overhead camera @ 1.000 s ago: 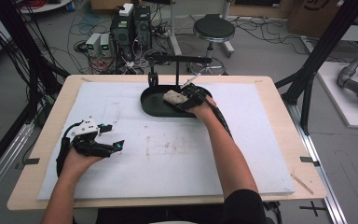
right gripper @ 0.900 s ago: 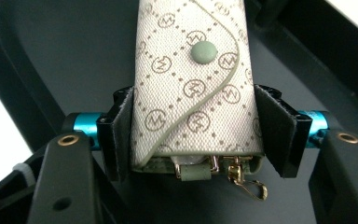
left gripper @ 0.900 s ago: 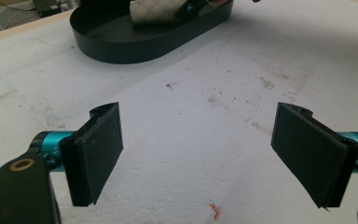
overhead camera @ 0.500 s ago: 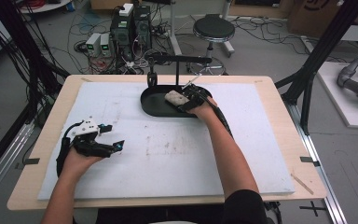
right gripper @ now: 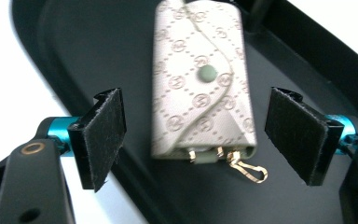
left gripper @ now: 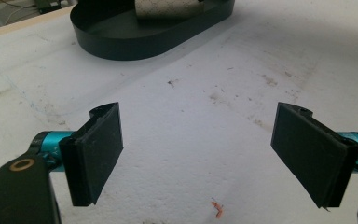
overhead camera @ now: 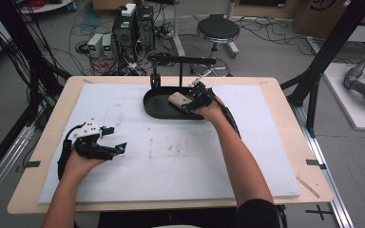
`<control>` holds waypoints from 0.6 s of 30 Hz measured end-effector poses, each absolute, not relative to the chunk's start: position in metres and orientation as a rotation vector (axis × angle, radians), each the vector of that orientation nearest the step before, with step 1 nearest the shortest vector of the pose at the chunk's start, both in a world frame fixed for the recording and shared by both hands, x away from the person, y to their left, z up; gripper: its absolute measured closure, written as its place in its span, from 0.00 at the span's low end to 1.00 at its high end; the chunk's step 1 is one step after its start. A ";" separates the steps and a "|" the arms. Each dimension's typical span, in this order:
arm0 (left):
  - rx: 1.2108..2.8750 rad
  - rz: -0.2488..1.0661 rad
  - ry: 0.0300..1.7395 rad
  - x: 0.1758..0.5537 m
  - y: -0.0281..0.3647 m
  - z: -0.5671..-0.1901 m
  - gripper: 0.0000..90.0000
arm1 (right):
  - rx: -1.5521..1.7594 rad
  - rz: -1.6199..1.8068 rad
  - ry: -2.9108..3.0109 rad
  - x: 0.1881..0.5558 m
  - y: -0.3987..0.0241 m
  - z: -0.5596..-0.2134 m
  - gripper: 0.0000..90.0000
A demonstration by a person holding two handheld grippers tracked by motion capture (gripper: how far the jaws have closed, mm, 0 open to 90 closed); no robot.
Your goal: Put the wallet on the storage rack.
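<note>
The key pouch (right gripper: 200, 79) looks like coated cloth or faux leather, beige with a printed monogram, a matt green snap and shiny gold-toned metal clasps. The black tray (right gripper: 98, 51) is smooth and slightly glossy, perhaps plastic. The white mat (left gripper: 205, 121) is rough, stained foam; the table (overhead camera: 43, 128) edge pale wood.

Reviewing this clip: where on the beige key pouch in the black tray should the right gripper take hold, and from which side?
Probably across the key pouch by its two long edges, near the snap, coming from above. It lies flat in the black tray, and the right gripper already stands open astride its clasp end, pads clear of it.
</note>
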State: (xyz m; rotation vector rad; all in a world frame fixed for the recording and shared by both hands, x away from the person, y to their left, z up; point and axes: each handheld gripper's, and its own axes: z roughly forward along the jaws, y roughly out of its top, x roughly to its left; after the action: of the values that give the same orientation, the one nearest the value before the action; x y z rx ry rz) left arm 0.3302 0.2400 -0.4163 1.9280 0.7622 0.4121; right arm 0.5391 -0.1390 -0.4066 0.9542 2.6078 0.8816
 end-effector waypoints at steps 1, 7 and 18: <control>1.929 0.412 0.761 0.330 0.240 -0.416 0.18 | 0.956 0.889 2.616 0.538 -0.139 -0.405 0.24; 1.926 0.415 0.759 0.330 0.240 -0.415 0.18 | 0.940 0.894 2.637 0.527 -0.140 -0.395 0.23; 1.942 0.408 0.755 0.330 0.237 -0.416 0.18 | 0.938 0.924 2.640 0.500 -0.161 -0.389 0.23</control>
State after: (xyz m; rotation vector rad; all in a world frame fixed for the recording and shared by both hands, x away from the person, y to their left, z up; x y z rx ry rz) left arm 0.3300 0.2372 -0.4158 1.9421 0.7554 0.4082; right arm 0.4997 -0.1607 -0.3892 0.9380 2.6401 0.9244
